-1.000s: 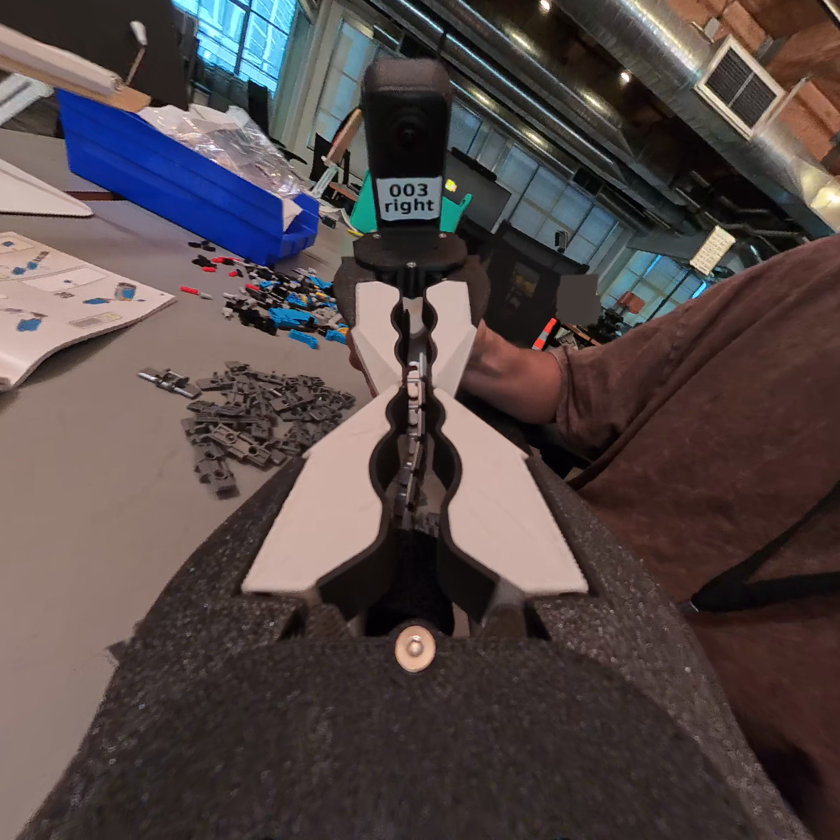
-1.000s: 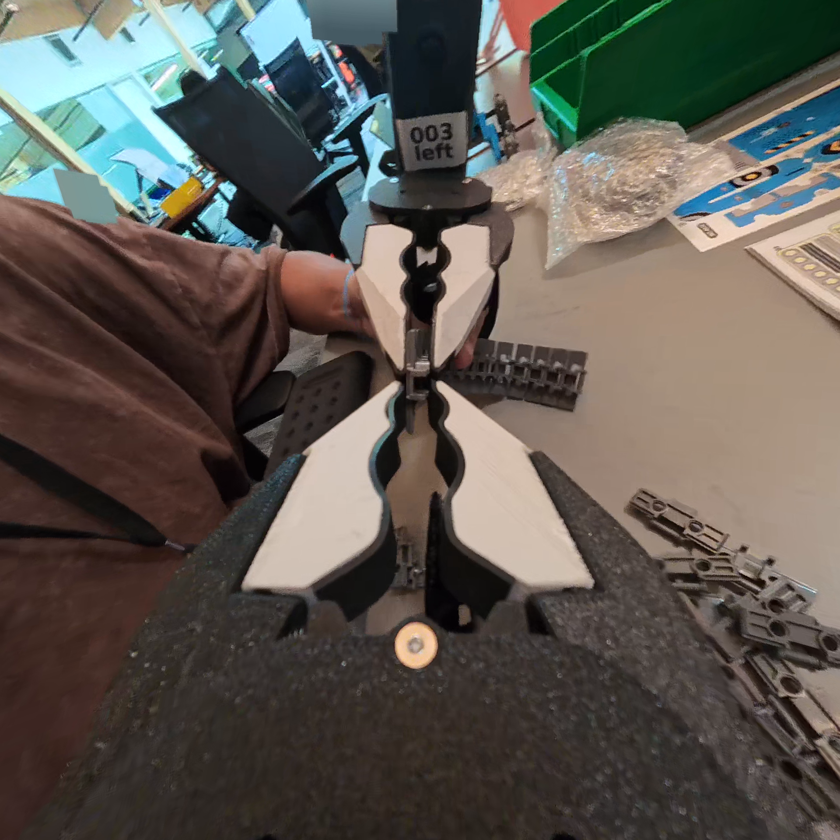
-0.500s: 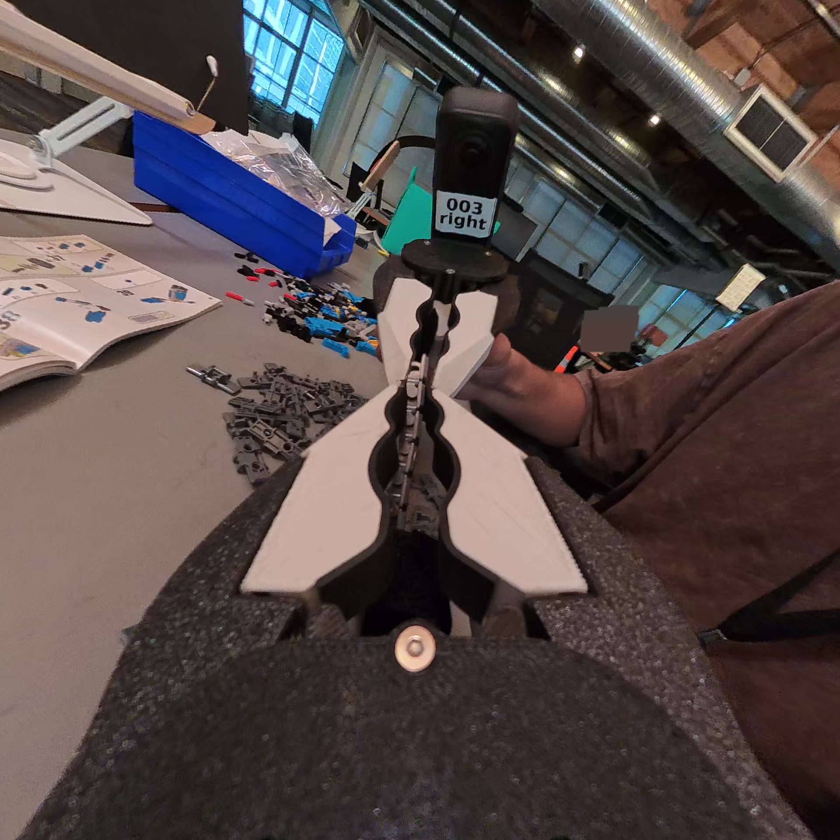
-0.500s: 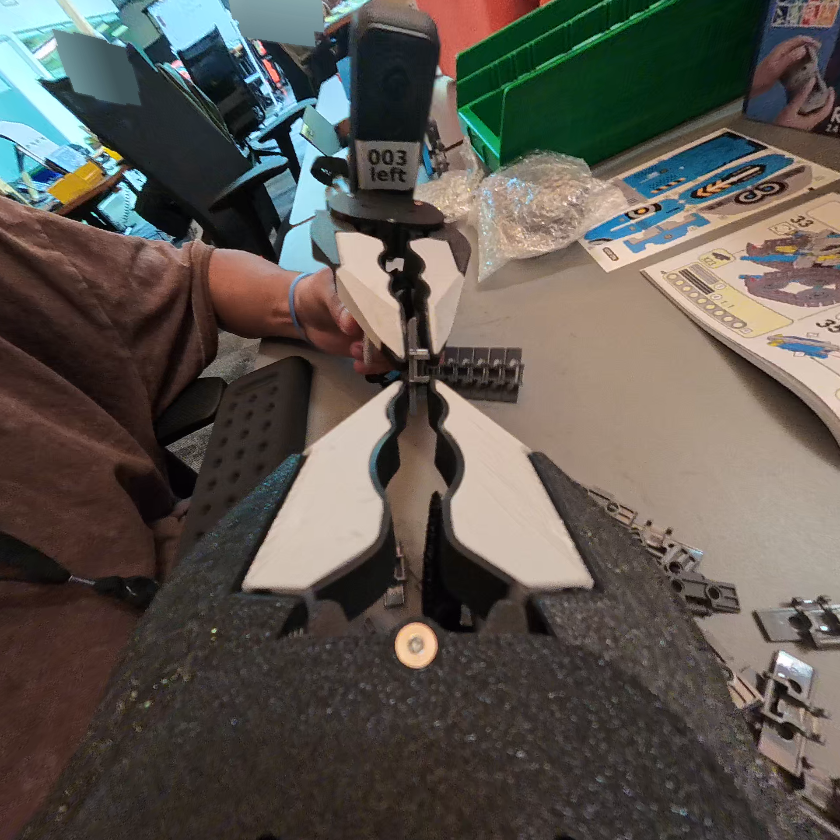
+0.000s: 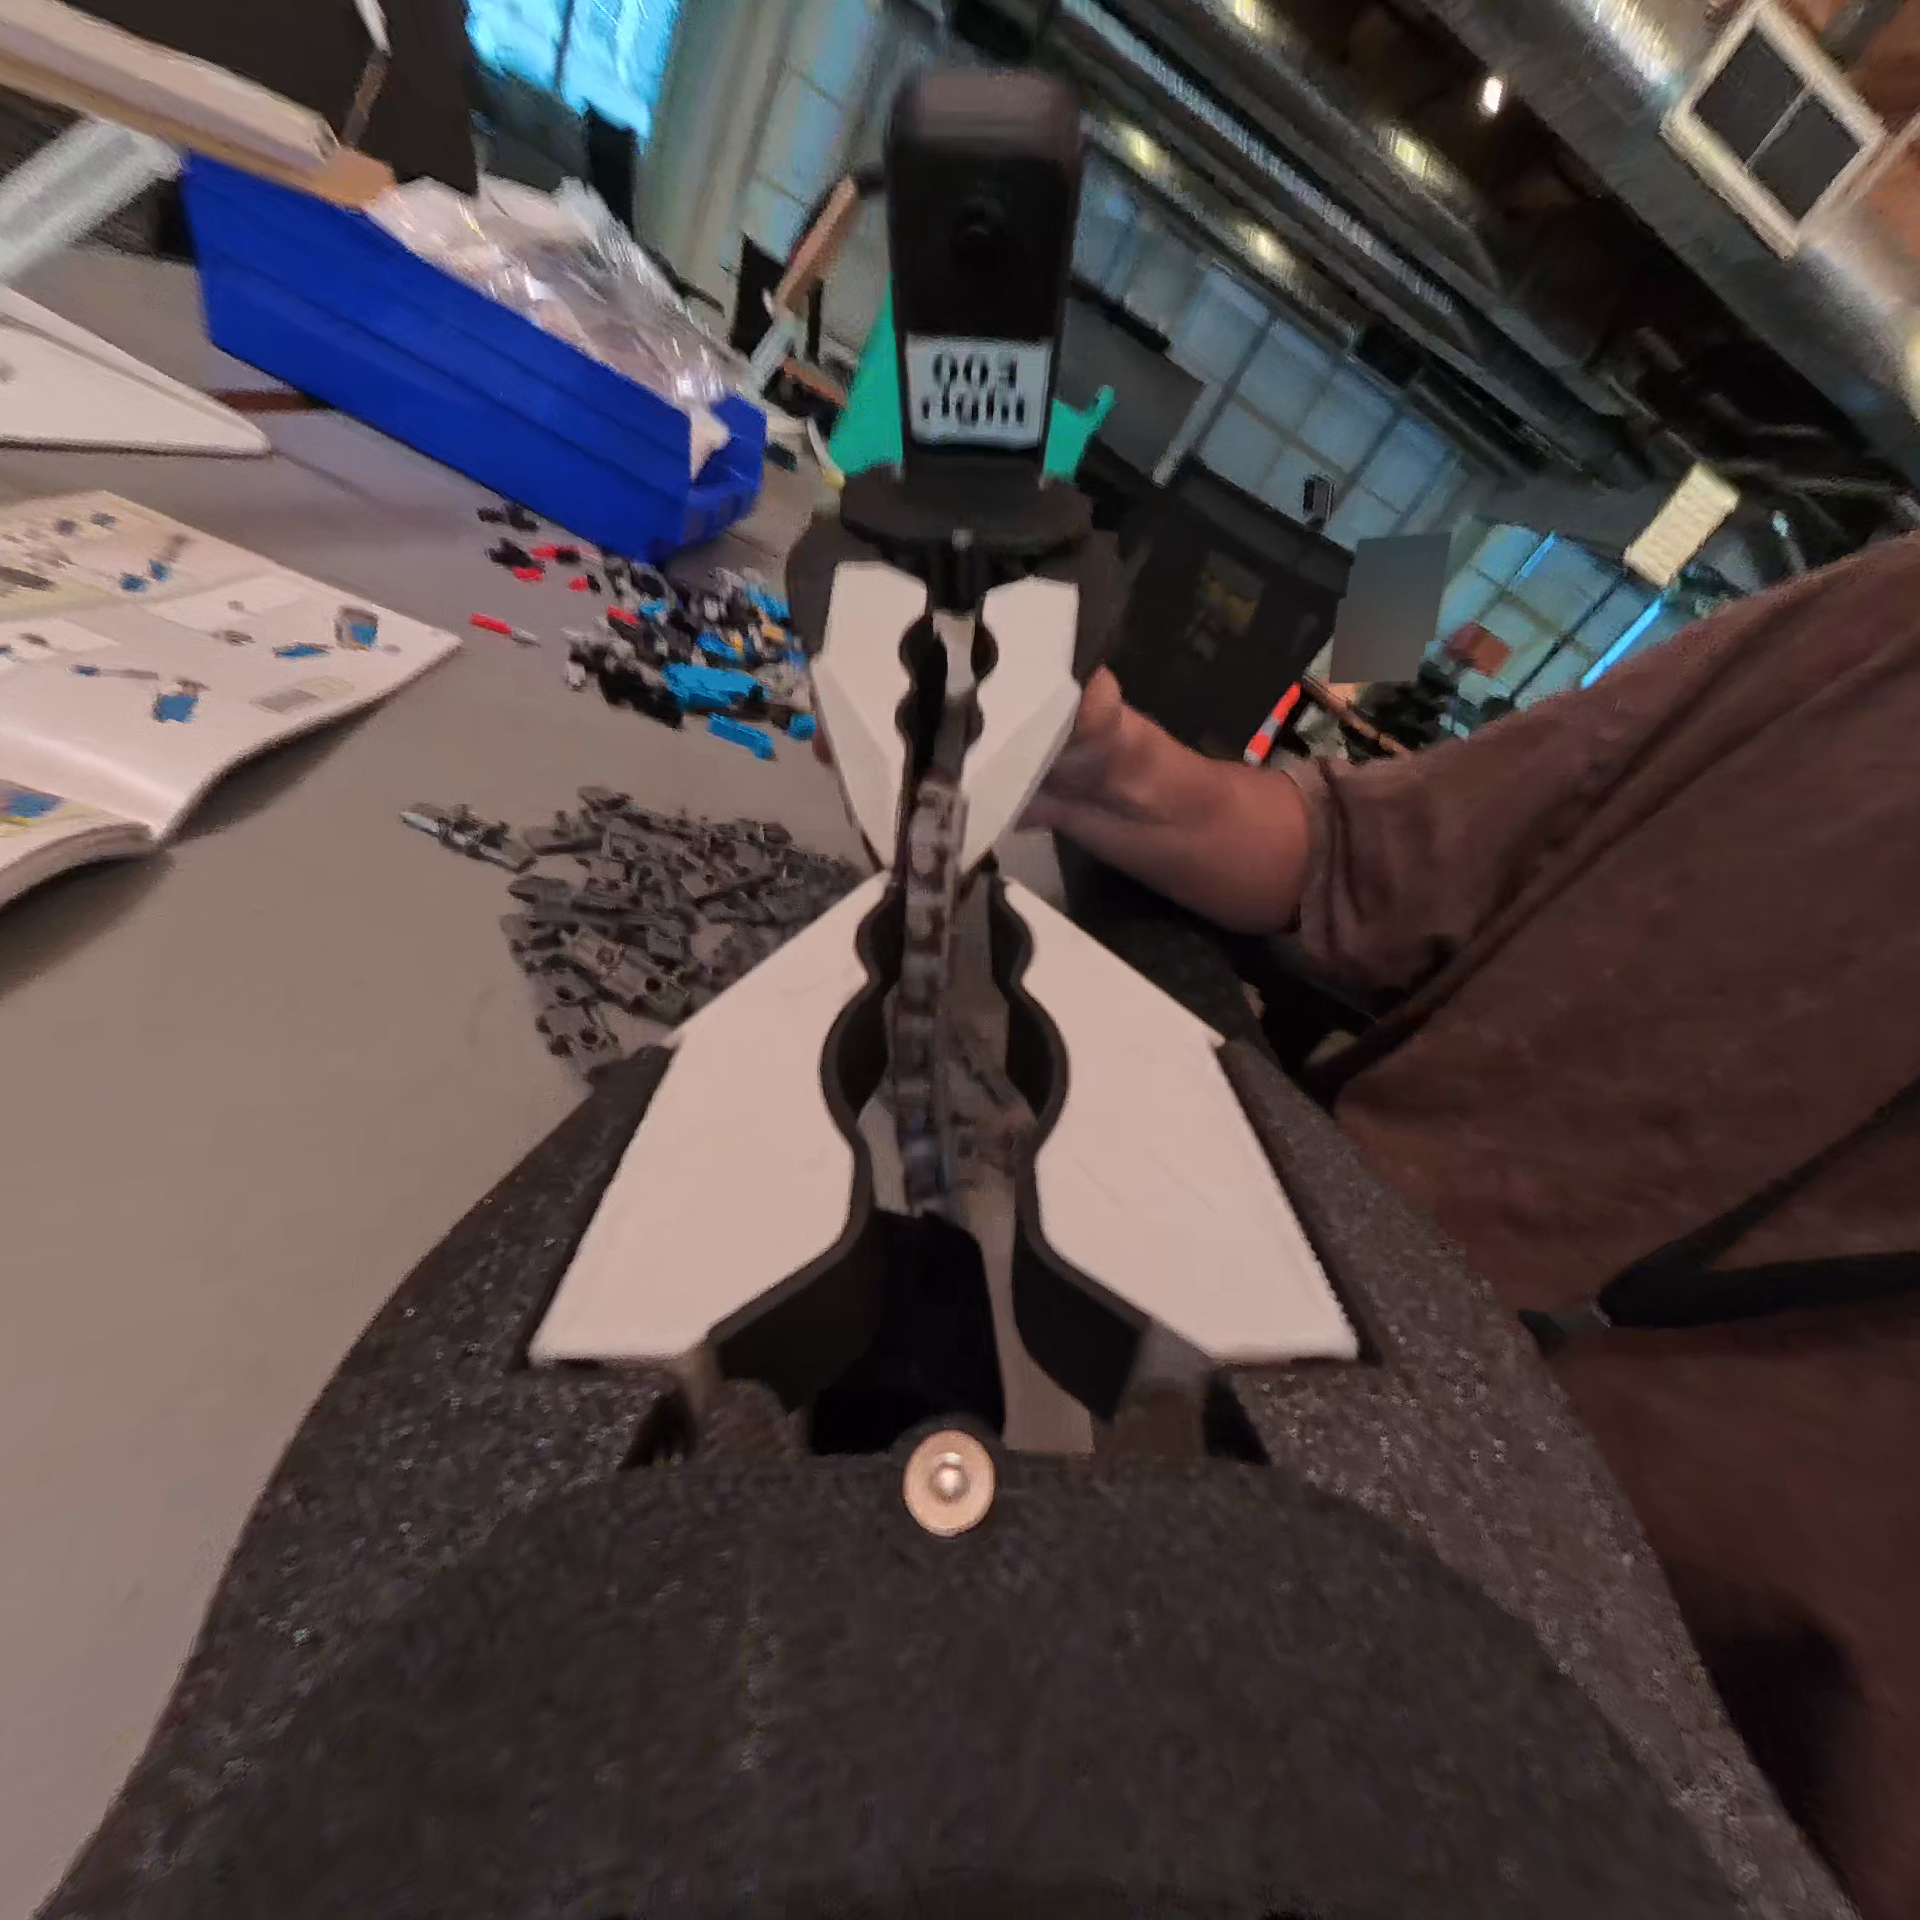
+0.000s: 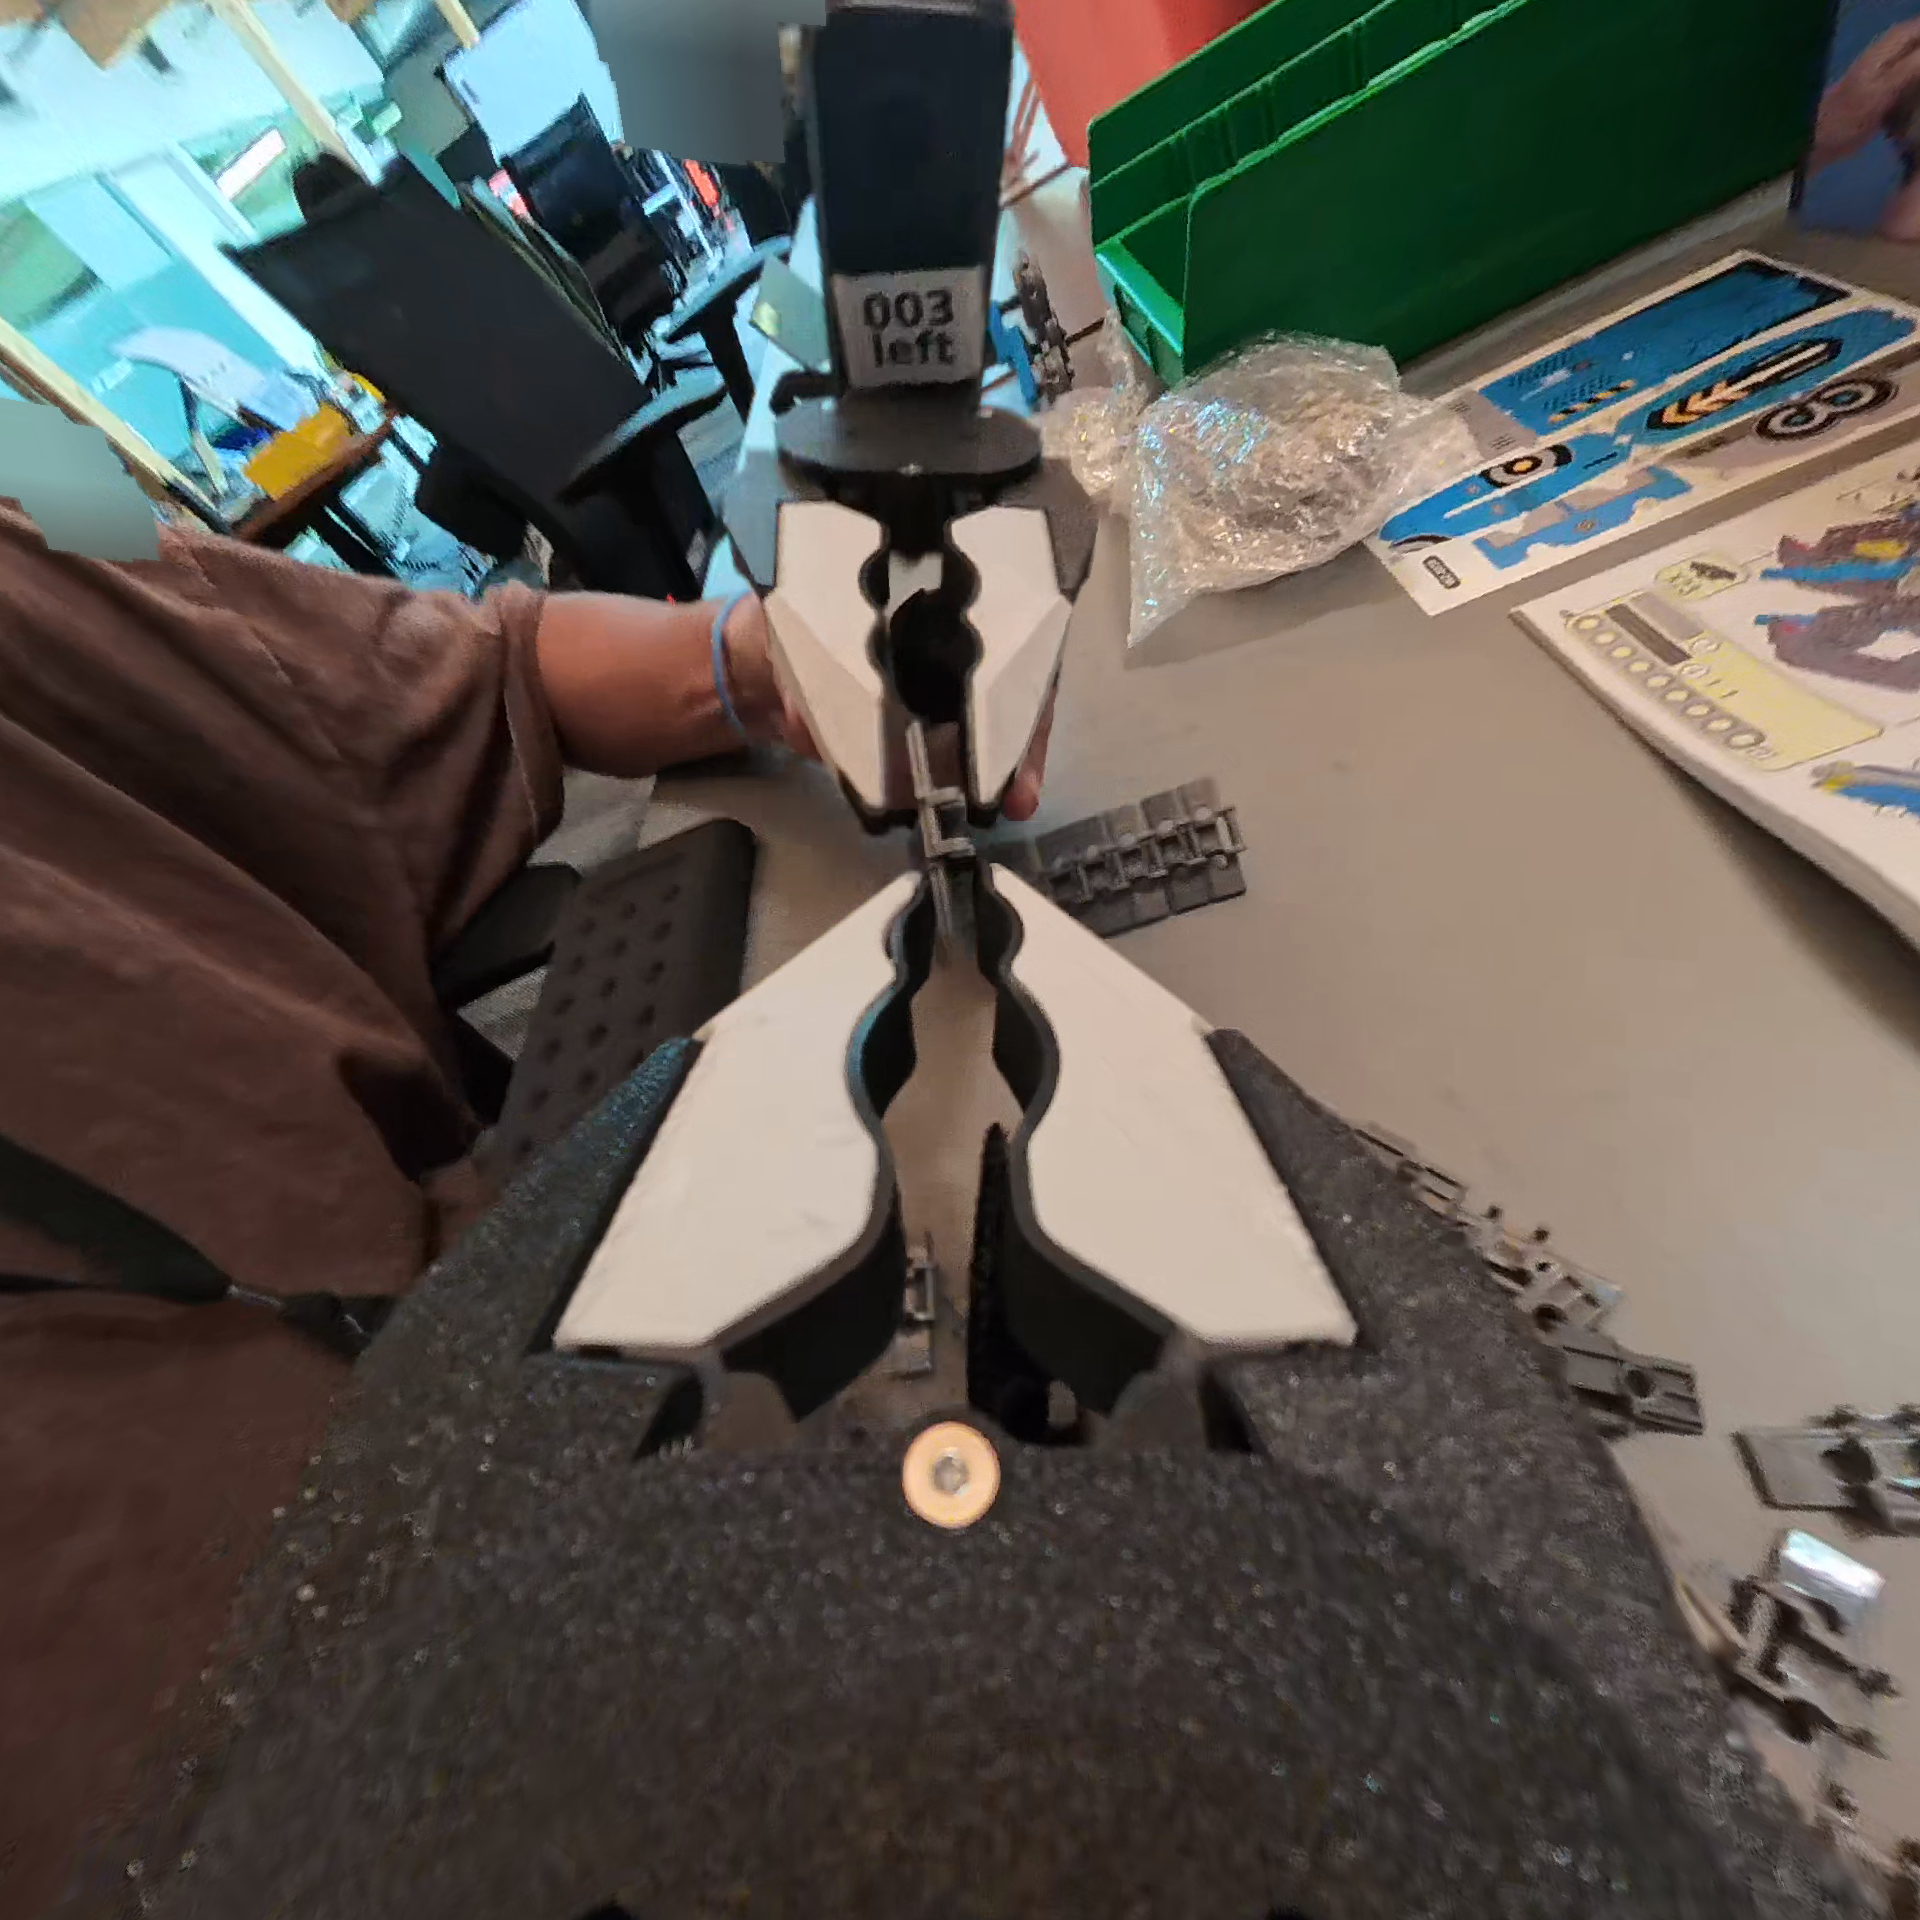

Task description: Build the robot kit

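Observation:
My left gripper (image 5: 935,883) is shut on a short chain of grey track links (image 5: 920,1039) that runs back between its fingers. My right gripper (image 6: 951,888) is shut on a grey track link (image 6: 943,831). The two grippers meet tip to tip above the grey table's near edge, and the link touches the end of the chain. The right gripper also shows in the left wrist view (image 5: 930,831), and the left gripper in the right wrist view (image 6: 930,810). A person's hand holds each gripper.
A pile of loose grey links (image 5: 644,925), small blue and black parts (image 5: 686,665), an open booklet (image 5: 156,675) and a blue bin (image 5: 468,343) lie on the table. An assembled track strip (image 6: 1143,852), a plastic bag (image 6: 1268,468), green bins (image 6: 1455,177) and more links (image 6: 1621,1382) lie on the other side. My left and right fingertips are right by each other.
Both grippers stay shut and tip to tip. The pair has shifted and tilted a little over the table, and the pictures are now blurred by motion.

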